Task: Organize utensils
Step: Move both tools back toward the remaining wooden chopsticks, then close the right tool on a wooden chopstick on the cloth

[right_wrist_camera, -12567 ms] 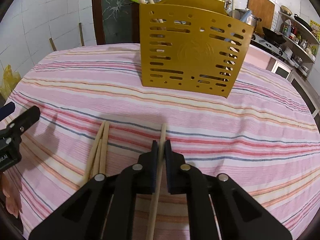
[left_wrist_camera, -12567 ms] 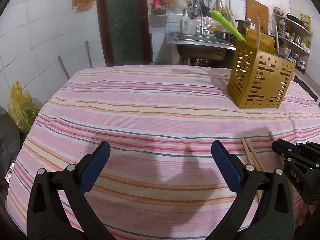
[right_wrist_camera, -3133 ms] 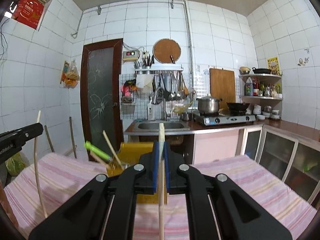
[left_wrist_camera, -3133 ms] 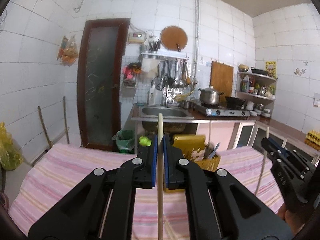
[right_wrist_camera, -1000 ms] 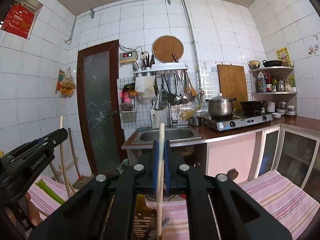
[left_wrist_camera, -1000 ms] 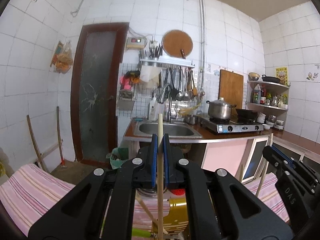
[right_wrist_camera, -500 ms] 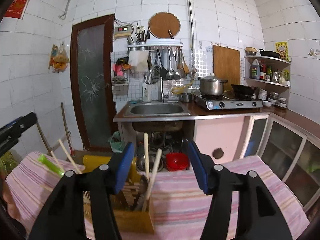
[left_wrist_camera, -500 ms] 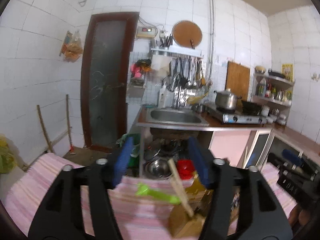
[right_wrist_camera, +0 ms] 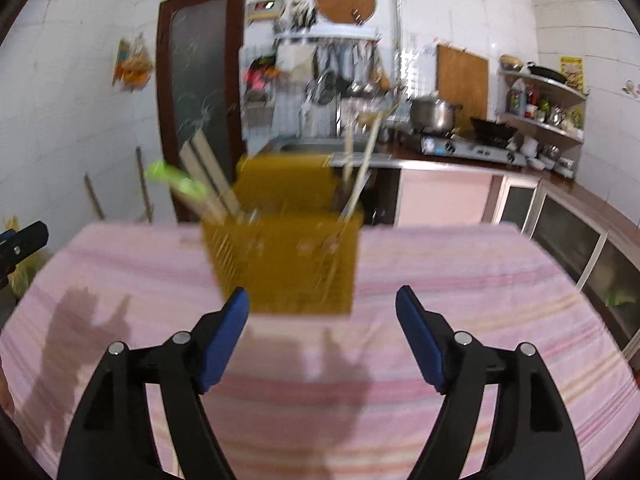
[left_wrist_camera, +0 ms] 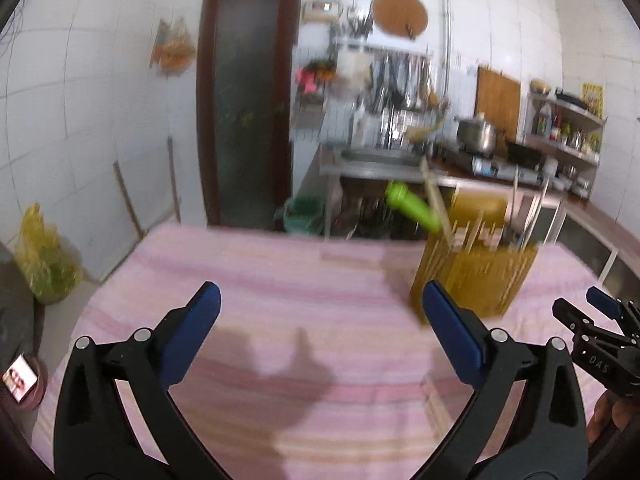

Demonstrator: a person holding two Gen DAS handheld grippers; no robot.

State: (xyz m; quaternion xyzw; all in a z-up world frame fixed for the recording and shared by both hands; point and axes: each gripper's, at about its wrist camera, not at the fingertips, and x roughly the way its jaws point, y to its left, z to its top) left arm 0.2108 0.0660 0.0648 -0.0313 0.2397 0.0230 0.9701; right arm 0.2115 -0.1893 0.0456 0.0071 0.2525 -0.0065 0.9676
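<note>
left gripper (left_wrist_camera: 320, 330) opening, empty | right gripper (right_wrist_camera: 322, 326) opening, empty — nearer, holder (right_wrist_camera: 288, 256) straight ahead | chopsticks (right_wrist_camera: 356, 168) upright inside

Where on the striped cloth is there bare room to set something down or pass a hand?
Bare cloth runs left of the yellow holder to the table's left edge, and right of the holder to the right edge. The holder itself is crowded with chopsticks and a green utensil.
</note>
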